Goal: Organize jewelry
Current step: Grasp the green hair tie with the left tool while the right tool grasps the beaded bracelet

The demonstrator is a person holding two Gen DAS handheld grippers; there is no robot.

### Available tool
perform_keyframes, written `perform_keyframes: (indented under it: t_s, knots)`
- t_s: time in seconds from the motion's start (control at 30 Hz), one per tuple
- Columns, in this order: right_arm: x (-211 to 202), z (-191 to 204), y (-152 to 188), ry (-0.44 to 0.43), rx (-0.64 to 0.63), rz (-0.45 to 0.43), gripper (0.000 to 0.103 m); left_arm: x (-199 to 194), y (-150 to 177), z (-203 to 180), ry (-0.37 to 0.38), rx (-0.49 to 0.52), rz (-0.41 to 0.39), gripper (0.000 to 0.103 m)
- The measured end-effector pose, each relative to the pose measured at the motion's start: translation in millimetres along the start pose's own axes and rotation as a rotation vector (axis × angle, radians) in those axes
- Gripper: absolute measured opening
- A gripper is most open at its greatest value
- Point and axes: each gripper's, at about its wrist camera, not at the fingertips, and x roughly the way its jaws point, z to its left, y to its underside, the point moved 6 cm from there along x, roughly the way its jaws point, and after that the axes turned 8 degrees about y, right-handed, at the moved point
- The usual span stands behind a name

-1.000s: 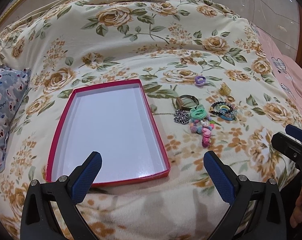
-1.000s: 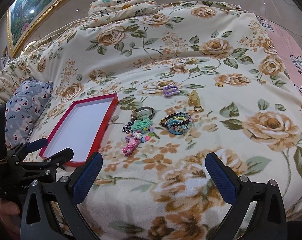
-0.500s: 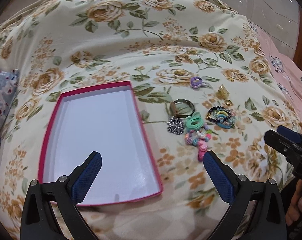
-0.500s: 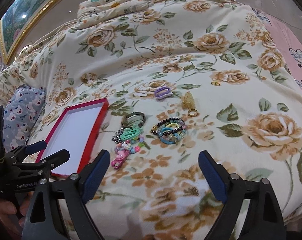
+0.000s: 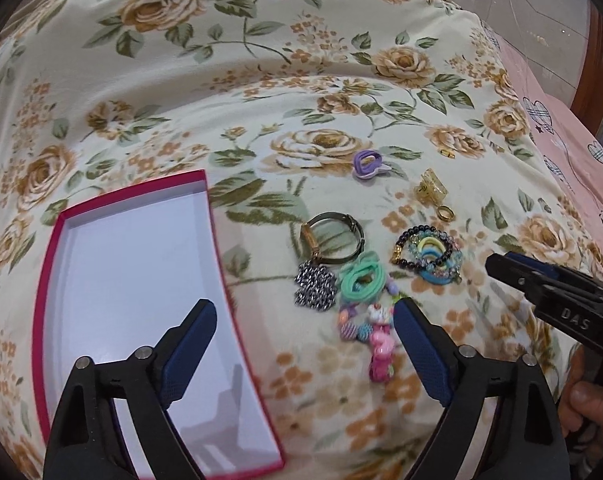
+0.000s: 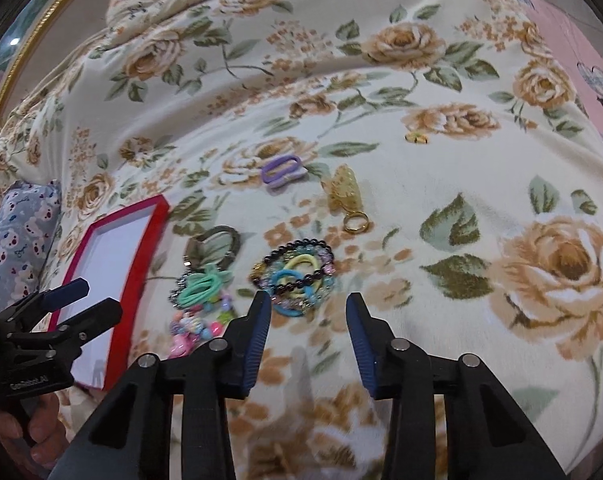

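The left gripper (image 5: 303, 322) is hovering with its jaws spread wide and nothing between them, one blue ribbed pad over the tray (image 5: 141, 280) and the other beside the pink charm (image 5: 381, 354) at the lower centre of the frame. The right gripper (image 6: 307, 312) is hanging with its jaws parted more narrowly, also empty, its pads sitting just below the bead bracelets (image 6: 297, 276) at mid-frame. The tray is lying at the lower left of the left view, a shallow rectangle with red walls and a glossy white floor. To its right the jewelry is sitting in a loose cluster on the blanket (image 5: 261, 80): a grey metal bangle (image 5: 333, 238), a dark chain (image 5: 315, 286) just beneath it, and a coiled mint hair tie (image 5: 359, 278) touching pastel beads that are running down to the charm. Further right, dark and pale bead bracelets are lying stacked with yellow and blue ties. Above them a gold ring (image 5: 445, 213) is resting just below an amber claw clip (image 5: 429, 192), and a purple clip (image 5: 367, 164) is lying apart, nearer the upper centre. The blanket is fuzzy, cream, printed with tan roses and green leaves. A bear-print pillow (image 6: 21, 236) is showing at the left edge of the right view.
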Motion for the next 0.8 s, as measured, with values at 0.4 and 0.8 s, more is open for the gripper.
perform_keyframes:
  t_s: [0.4,0.8]
  knots:
    - [38.7,-2.3,-10.6,0.010,-0.006,0.061,0.029,65.1,-19.4,0.3,0.043,-0.005,0.068,0.083]
    - [46.0,-2.4,-9.1,0.014,-0.014,0.060,0.007,104.4,-20.5,4.9,0.110,-0.056,0.142,0.014]
